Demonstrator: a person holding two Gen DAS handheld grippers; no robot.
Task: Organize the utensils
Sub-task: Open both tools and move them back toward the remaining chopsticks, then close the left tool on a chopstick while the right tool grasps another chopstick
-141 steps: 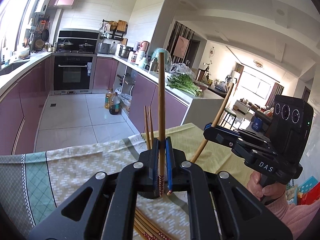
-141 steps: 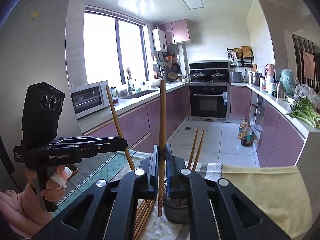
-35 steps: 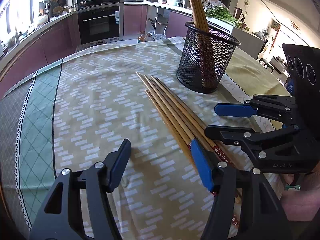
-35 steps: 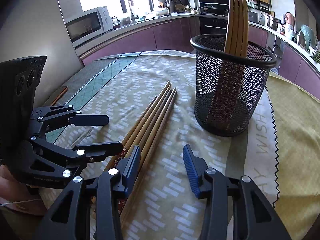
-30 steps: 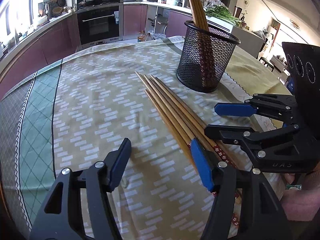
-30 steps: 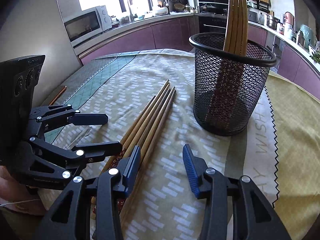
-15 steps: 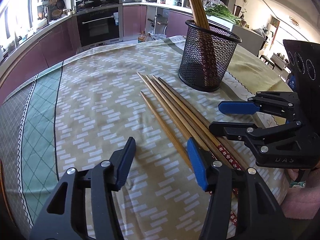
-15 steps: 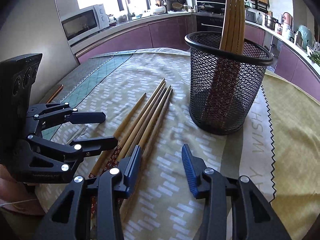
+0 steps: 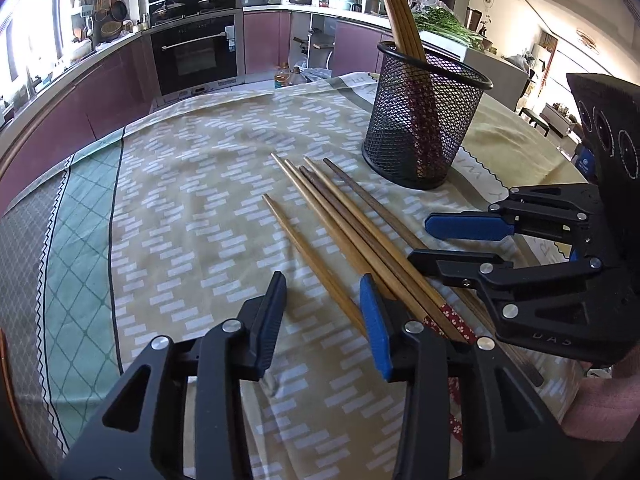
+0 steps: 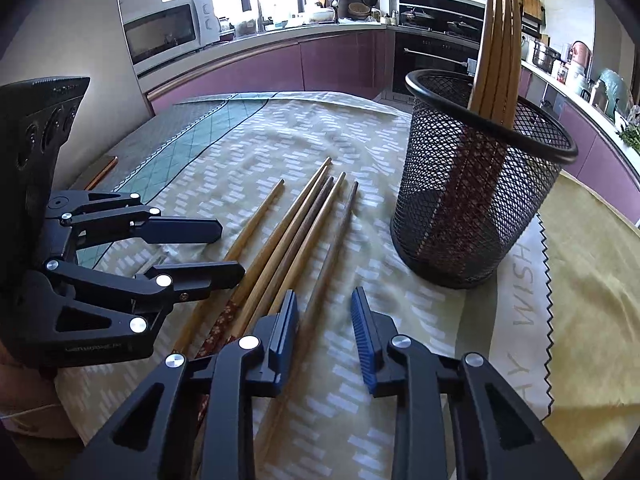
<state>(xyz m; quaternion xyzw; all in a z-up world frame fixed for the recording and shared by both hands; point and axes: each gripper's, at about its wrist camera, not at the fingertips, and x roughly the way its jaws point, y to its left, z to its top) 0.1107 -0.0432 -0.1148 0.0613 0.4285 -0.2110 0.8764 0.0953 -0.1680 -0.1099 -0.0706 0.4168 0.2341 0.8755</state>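
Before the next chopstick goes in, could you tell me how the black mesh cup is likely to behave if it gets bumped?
The mesh cup looks light, being open wire, so it would probably slide on the tablecloth. The chopsticks inside lean on one side and rise well above its rim, so it may tip that way. Its wide base should help.

The cloth [image 10: 528, 320] by the mesh holder reads "WISH"; the right claw [image 9: 452, 242] body bears "DAS".
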